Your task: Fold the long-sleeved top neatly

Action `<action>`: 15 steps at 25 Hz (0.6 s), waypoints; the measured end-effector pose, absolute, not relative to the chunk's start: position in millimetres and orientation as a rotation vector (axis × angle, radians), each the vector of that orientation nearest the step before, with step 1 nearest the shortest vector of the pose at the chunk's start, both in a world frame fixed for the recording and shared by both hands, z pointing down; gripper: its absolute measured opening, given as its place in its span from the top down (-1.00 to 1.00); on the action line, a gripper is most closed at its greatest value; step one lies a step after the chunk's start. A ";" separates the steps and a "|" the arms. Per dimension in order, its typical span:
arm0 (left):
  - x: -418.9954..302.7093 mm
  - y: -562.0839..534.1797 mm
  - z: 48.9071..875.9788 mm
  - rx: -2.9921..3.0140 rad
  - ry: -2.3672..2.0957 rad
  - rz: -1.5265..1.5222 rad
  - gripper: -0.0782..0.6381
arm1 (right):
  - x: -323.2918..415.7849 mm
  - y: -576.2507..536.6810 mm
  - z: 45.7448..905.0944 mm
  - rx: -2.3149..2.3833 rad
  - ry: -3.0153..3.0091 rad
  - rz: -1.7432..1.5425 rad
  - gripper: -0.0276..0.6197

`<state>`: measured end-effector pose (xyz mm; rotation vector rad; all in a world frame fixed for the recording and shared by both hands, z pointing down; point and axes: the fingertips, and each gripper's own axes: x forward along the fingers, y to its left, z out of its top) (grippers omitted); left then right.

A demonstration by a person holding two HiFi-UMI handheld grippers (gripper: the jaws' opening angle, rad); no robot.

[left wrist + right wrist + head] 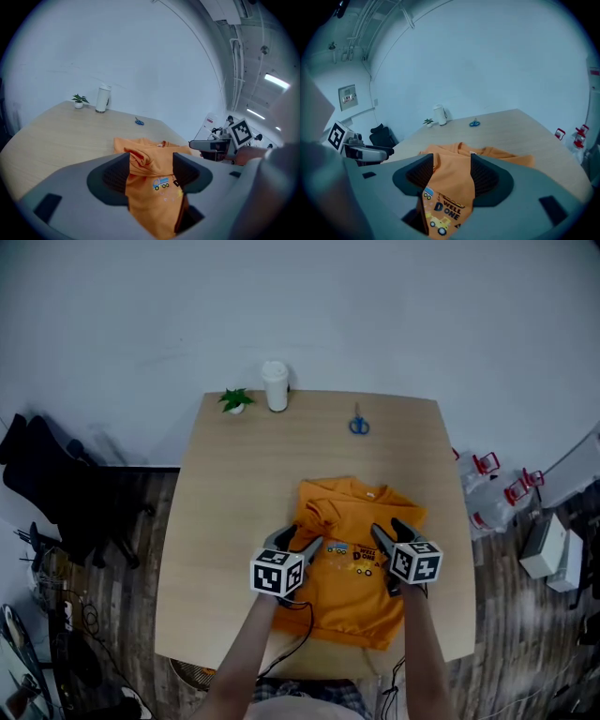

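Note:
An orange long-sleeved top (352, 601) with a truck print lies front up near the front edge of the wooden table (234, 502). Its sleeve on the left is folded in and bunched by the collar (140, 157). My left gripper (302, 542) hovers over the top's left part and my right gripper (382, 535) over its right part. In the left gripper view the jaws of the left gripper (151, 172) stand apart, with the top (157, 197) seen through the gap. The right gripper (452, 172) is likewise open above the printed front (447, 206). Neither holds cloth.
At the table's far edge stand a small potted plant (235, 400) and a white cup (275, 385); blue scissors (359, 424) lie to their right. A black chair (56, 484) is on the floor at the left, red-handled items (483, 465) at the right.

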<state>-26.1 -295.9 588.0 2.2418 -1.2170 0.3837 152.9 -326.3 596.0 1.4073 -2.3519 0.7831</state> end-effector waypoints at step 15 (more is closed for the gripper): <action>8.3 -348.7 590.1 2.329 -1.129 0.585 -0.02 | 228.1 -328.9 593.3 1.406 -2.265 0.606 0.13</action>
